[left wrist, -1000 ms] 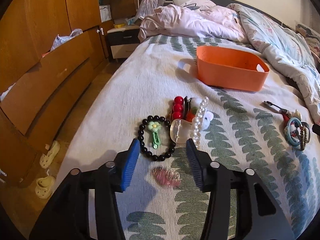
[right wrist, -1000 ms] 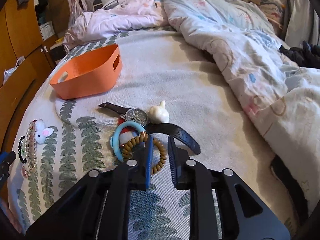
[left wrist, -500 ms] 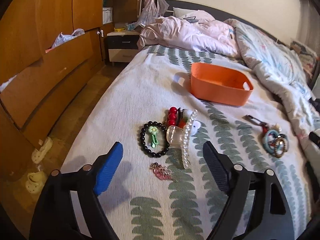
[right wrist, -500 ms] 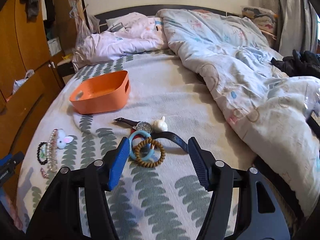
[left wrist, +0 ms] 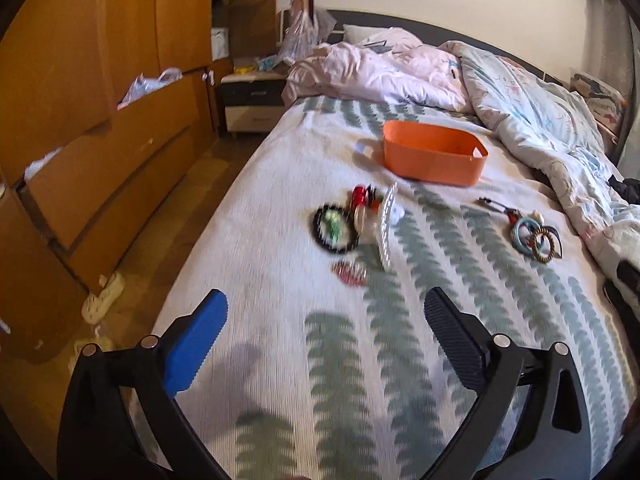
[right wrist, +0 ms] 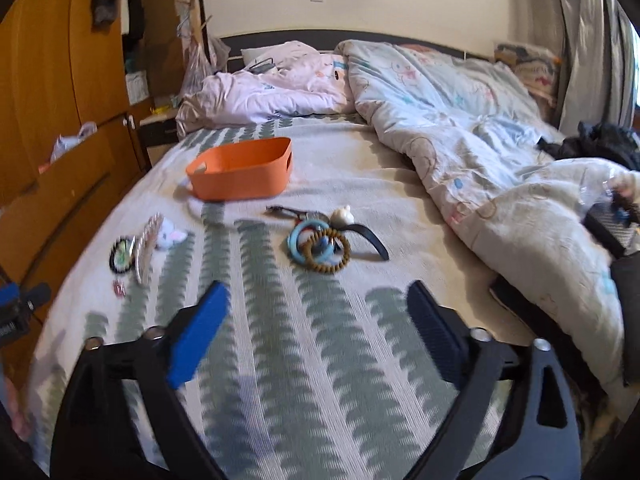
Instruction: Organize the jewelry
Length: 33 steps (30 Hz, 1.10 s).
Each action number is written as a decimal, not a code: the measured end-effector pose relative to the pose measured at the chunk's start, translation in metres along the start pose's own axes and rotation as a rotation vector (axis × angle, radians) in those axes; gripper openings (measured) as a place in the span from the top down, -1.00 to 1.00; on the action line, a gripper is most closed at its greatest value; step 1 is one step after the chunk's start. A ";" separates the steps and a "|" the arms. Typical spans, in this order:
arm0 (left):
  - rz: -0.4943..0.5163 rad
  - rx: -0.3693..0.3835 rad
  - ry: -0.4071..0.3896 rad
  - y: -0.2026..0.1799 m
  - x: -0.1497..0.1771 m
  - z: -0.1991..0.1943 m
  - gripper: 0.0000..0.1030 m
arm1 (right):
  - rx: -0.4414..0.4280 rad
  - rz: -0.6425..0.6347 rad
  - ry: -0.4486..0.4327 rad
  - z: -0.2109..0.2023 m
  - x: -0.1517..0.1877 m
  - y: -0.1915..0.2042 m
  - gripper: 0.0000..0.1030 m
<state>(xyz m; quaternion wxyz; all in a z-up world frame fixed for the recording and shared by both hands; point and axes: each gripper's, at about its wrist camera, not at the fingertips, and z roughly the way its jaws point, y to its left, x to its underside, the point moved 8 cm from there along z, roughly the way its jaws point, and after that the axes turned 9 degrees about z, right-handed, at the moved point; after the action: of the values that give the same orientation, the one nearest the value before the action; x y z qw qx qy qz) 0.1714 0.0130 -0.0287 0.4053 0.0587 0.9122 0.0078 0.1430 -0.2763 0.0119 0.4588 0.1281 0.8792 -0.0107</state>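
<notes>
An orange basket (left wrist: 434, 156) (right wrist: 242, 170) stands on the bed. One jewelry pile lies in front of my left gripper (left wrist: 326, 336): a black bead bracelet (left wrist: 334, 229), a pearl hair clip (left wrist: 386, 226), red beads (left wrist: 360, 194) and a small pink piece (left wrist: 349, 273). A second pile holds a blue ring (right wrist: 310, 240), a brown bead bracelet (right wrist: 327, 255) and a black-strapped watch (right wrist: 366, 236), ahead of my right gripper (right wrist: 318, 320). Both grippers are open, empty and well short of the piles.
A rumpled duvet (right wrist: 460, 136) covers the bed's right side. A wooden wardrobe with drawers (left wrist: 92, 128) stands left of the bed. A nightstand (left wrist: 252, 100) is at the far left corner. The left gripper shows at the right wrist view's left edge (right wrist: 16, 304).
Both grippers have opened wide and pulled back and up from the jewelry piles. The brown bead bracelet lies free where the right gripper had been.
</notes>
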 end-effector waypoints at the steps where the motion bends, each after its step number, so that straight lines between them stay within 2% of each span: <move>1: -0.012 0.006 0.005 0.002 0.004 -0.002 -0.89 | 0.004 -0.004 -0.006 -0.003 0.004 0.000 -0.91; 4: -0.047 -0.009 0.016 0.007 0.014 -0.005 -0.89 | 0.010 0.000 -0.015 -0.015 0.019 0.001 -0.93; 7: -0.057 0.014 0.027 0.002 0.018 -0.011 -0.89 | -0.011 0.029 -0.002 -0.020 0.029 0.000 -0.93; 16: 0.068 -0.042 -0.067 -0.026 0.015 -0.039 -0.89 | 0.008 0.026 -0.010 -0.026 0.035 -0.002 -0.93; 23: 0.094 -0.045 -0.074 -0.032 0.014 -0.040 -0.89 | 0.030 0.026 0.011 -0.017 0.040 -0.006 -0.93; 33: 0.060 0.017 -0.052 -0.034 0.019 -0.039 -0.89 | 0.032 0.038 -0.012 -0.020 0.037 -0.010 -0.93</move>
<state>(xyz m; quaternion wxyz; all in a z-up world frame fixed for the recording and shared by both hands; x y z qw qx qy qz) 0.1266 -0.0170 -0.0182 0.4279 0.0898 0.8993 0.0110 0.1041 -0.2754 -0.0075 0.4622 0.1520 0.8735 -0.0170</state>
